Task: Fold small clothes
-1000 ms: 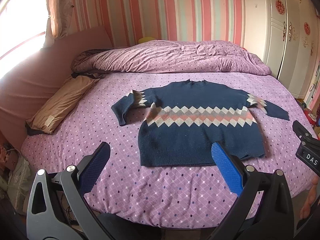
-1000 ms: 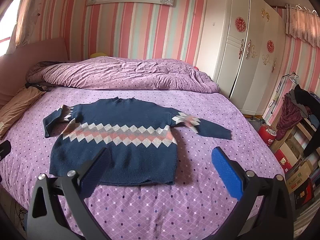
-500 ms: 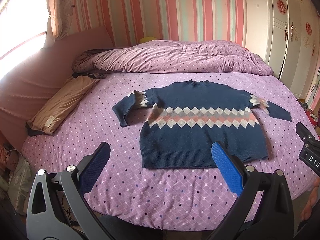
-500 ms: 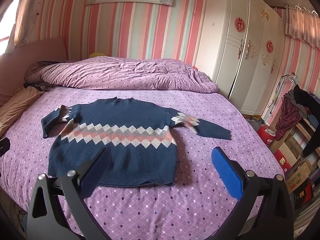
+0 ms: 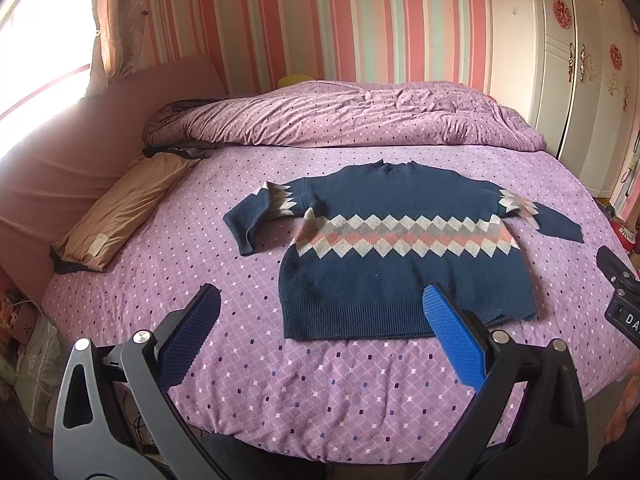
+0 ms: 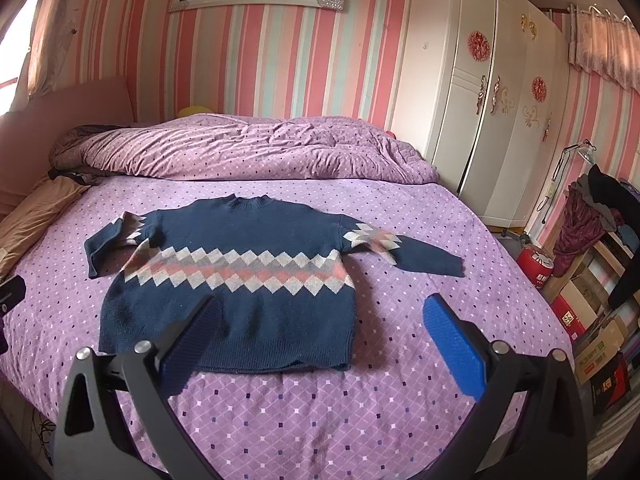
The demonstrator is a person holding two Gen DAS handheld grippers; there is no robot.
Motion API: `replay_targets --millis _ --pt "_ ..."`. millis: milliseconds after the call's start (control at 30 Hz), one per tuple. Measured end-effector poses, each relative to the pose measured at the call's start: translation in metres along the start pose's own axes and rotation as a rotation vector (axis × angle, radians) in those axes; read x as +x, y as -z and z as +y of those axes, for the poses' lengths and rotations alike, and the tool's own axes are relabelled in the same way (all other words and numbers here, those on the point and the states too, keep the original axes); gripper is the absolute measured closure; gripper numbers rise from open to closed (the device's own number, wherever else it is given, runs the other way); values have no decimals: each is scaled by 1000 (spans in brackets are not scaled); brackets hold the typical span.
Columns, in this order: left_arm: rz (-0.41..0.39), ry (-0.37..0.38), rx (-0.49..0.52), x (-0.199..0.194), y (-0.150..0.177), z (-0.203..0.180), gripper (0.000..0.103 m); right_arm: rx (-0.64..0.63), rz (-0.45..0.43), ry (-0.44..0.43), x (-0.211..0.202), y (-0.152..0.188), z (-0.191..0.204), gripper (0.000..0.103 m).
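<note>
The navy sweater [image 5: 404,256] with its diamond band is lying flat, face up, on the purple bed [image 5: 248,248], directly ahead of both grippers, hem nearest them and collar farthest. One sleeve is bending back toward the hem on the left gripper's side; the other sleeve [image 6: 424,256] is extending outward ahead of the right gripper. The left gripper [image 5: 320,316] is hovering wide apart, holding nothing, its right finger overlapping the hem in view. The right gripper [image 6: 320,320] is likewise gaping wide and empty, its left finger over the hem. A rumpled quilt [image 6: 240,152] is lying beyond the sweater, a tan pillow [image 5: 120,216] far left.
</note>
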State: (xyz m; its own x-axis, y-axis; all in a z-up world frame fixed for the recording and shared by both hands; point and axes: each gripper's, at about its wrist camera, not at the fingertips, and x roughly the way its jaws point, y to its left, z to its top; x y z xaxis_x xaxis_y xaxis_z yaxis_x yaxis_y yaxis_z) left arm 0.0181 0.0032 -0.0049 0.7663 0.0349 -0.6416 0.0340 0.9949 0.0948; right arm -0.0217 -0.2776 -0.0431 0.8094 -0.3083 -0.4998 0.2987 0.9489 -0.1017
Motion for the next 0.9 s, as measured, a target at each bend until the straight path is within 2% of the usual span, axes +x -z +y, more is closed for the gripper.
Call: replay_targets --millis 900 --pt "-1 -3 -16 -1 3 2 3 13 2 -11 -3 5 -1 2"
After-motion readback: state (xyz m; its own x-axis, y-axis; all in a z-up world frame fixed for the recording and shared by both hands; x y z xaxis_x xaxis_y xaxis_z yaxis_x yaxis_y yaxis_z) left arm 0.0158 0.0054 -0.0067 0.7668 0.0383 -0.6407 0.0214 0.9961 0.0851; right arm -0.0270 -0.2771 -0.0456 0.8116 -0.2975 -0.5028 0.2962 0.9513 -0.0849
